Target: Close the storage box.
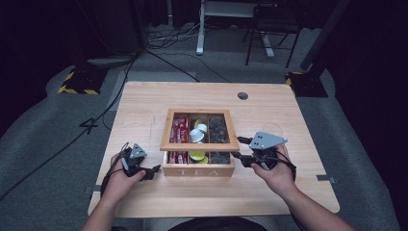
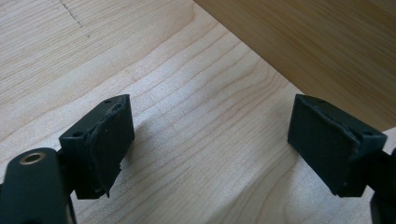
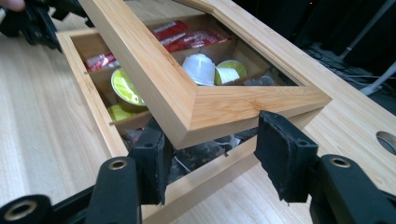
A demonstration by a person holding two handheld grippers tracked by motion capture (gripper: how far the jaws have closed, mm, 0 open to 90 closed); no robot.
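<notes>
A wooden tea box marked "TEA" stands mid-table. Its glass-windowed lid is tilted up at the front. Inside lie red sachets, white and yellow-green pods and dark packets. My right gripper is open at the box's right front corner. In the right gripper view the lid's corner sits between the jaws of that gripper and seems to rest on the left finger. My left gripper is open beside the box's left wall, low over the table, and this gripper holds nothing.
The light wooden table has a round cable hole at the back right. Cables, a stand with yellow-black tape and chair legs sit on the grey floor behind. The left gripper shows beyond the box in the right gripper view.
</notes>
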